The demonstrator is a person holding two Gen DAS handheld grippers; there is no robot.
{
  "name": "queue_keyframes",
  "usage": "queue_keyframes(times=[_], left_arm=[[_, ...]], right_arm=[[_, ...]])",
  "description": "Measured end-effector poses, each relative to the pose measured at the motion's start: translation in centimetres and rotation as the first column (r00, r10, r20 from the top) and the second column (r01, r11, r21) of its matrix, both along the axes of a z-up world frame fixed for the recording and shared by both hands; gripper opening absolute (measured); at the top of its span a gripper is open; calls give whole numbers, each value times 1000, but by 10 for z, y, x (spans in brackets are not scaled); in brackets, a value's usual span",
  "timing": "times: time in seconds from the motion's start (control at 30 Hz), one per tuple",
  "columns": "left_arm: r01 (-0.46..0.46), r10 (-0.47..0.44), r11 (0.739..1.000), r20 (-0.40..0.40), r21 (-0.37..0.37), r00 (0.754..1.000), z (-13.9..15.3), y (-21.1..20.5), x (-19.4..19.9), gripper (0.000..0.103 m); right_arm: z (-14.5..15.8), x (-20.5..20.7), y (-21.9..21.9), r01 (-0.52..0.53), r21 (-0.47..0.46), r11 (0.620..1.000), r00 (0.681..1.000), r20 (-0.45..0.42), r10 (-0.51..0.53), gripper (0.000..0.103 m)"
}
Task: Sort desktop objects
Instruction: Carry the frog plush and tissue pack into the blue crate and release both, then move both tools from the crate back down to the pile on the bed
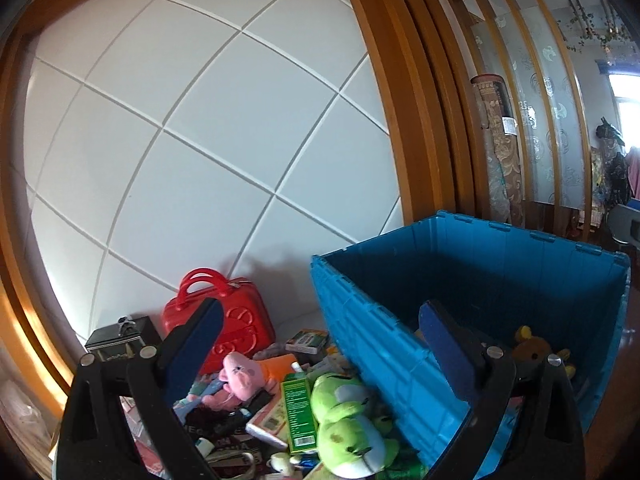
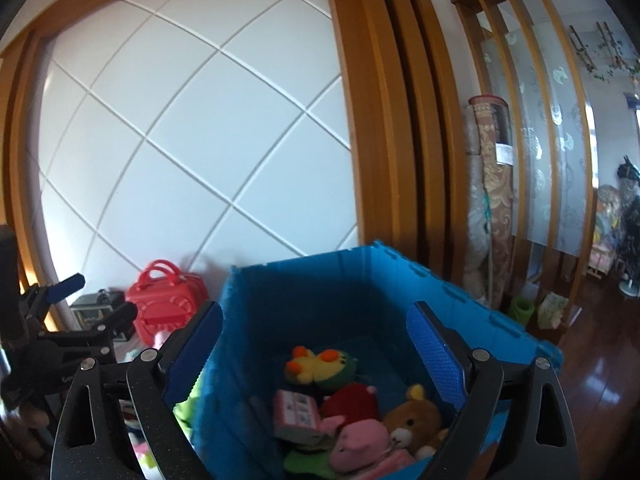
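Observation:
A blue plastic crate point(image 1: 400, 344) stands open against the white panelled wall. My left gripper point(image 1: 320, 312) is open and empty over the crate's left corner, above a heap of items: a green frog plush point(image 1: 344, 420), a pink plush point(image 1: 240, 372) and a green carton point(image 1: 298, 416). My right gripper point(image 2: 314, 312) hangs open and empty over the crate point(image 2: 304, 260). Inside lie a brown bear point(image 2: 412, 420), a yellow-and-green plush point(image 2: 320, 364), a red plush point(image 2: 352, 400), a pink plush point(image 2: 360, 444) and a pink-and-white box point(image 2: 296, 416). The left gripper point(image 2: 96, 298) shows at the left of the right wrist view.
A red toy case point(image 1: 236, 320) and a black box point(image 1: 116, 340) stand by the wall behind the heap. Rolled carpets point(image 2: 492, 200) lean by a wooden screen to the crate's right. Dark wooden floor point(image 2: 600, 380) lies beyond it.

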State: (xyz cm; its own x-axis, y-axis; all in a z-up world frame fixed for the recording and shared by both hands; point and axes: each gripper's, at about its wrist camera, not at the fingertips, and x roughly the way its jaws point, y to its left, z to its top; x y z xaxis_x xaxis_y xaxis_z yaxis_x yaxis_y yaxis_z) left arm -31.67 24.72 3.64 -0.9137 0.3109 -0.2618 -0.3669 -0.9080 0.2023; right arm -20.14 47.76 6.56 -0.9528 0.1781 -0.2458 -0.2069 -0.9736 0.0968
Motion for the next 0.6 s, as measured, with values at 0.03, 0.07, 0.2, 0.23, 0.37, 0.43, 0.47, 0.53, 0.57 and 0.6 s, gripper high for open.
queue_keyframes(times=[0.03,0.07,0.2,0.23,0.37,0.43,0.47,0.53,0.57,0.6], left_arm=[[-9,9,1000,-4,-3,1000,-1,-15,1,100],[-24,24,1000,-9,-10,1000,-3,-29,1,100],[-62,61,997,-44,-34,997,-11,-87,11,100],[-69,66,997,-53,-44,996,-14,-101,14,100],[-87,84,994,-43,-61,996,-30,-150,19,100],[-76,75,994,-20,-76,997,-43,-168,19,100],[-72,72,994,-6,-84,997,-51,-176,19,100],[-57,61,994,35,-92,998,-67,-189,16,100],[-50,55,994,59,-94,997,-75,-192,15,100],[-46,54,994,81,-99,995,-84,-195,12,100]], right_arm=[[0,0,-12,-21,2,1000,1000,-6,21,94],[0,0,-23,-29,7,1000,1000,-9,29,95],[-7,-3,-72,-76,16,997,997,7,76,95],[-11,-4,-86,-88,16,996,996,18,88,95],[-37,-9,-142,-138,32,990,988,77,135,95],[-58,-14,-169,-171,29,985,978,123,166,95],[-70,-17,-182,-183,24,983,972,155,177,95],[-104,-27,-207,-189,21,982,951,253,178,95],[-120,-32,-215,-186,16,982,941,291,173,95],[-140,-38,-222,-178,7,984,926,338,165,95]])
